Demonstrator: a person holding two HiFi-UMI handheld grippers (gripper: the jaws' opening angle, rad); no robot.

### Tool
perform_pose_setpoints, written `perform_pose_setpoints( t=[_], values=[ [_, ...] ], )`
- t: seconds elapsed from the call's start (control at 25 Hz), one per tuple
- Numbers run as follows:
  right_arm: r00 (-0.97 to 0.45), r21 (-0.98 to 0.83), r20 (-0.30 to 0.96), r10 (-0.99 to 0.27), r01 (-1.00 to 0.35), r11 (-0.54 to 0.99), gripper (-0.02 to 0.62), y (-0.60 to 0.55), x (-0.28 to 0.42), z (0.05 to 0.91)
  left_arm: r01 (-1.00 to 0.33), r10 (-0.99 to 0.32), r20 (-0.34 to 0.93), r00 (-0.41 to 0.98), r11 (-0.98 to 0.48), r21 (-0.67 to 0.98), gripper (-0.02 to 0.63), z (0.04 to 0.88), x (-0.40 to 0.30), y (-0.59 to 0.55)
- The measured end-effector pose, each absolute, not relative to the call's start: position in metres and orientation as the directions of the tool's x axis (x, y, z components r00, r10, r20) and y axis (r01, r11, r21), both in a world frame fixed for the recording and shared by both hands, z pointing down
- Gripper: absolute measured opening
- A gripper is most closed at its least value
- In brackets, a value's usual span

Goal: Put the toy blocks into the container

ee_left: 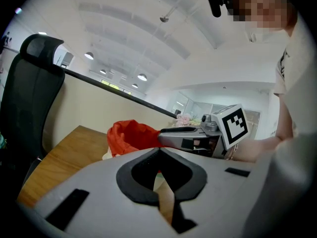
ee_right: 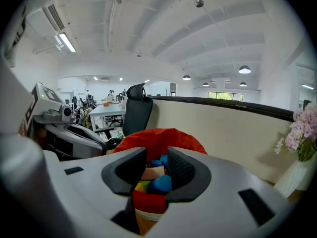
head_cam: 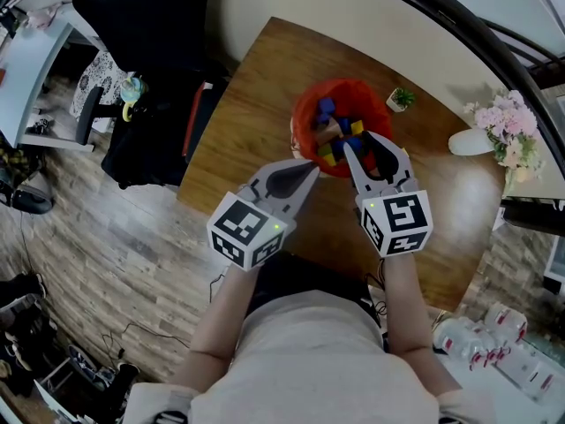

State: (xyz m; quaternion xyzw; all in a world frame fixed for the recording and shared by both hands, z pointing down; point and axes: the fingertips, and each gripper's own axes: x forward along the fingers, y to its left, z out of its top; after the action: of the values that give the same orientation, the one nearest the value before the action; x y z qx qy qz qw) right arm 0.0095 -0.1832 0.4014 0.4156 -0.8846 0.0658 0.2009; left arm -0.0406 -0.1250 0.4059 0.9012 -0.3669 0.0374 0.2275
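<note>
Plainly the blocks [head_cam: 340,135] are small, hard and light: chunky pieces in blue, yellow, red and pale wood tones, some rounded and some square-edged. They probably will not crush or bend. Smooth painted faces may slip, so a hold across two flat, opposite sides looks safest, not across a curved edge. All the blocks in view lie heaped inside the container [head_cam: 305,117], none on the bare tabletop [head_cam: 256,87].

The container is a red, round, soft-walled thing, with a crumpled rim like cloth or thin plastic lining. It would likely give under a push, so it is better not leaned on. It stands on a smooth, glossy wooden tabletop of warm brown grain.

The right tool [head_cam: 362,148] hangs at the container's near rim with its jaws partly apart. Through the gap its own view shows the heaped blocks [ee_right: 161,182], and I judge it holds nothing. The left tool [head_cam: 309,168] sits just beside the rim, tips together and empty. Both have grey bodies and black ribbed pads.
</note>
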Motion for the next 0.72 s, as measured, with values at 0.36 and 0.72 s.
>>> perform_pose_setpoints(
  t=[0.36,0.72],
  values=[
    [-0.549,0.036,0.384,-0.742,-0.794,0.606,0.144,-0.183,0.021,0.397,-0.642,-0.595,0.248,0.764,-0.668,0.376,0.014,0.406,-0.025,-0.117],
    [-0.473,0.018,0.355,-0.806,-0.859,0.511,0.144,-0.178,0.059,0.39,-0.572,-0.51,0.261,0.82,-0.74,0.353,0.015,0.4,0.001,-0.108]
  ],
)
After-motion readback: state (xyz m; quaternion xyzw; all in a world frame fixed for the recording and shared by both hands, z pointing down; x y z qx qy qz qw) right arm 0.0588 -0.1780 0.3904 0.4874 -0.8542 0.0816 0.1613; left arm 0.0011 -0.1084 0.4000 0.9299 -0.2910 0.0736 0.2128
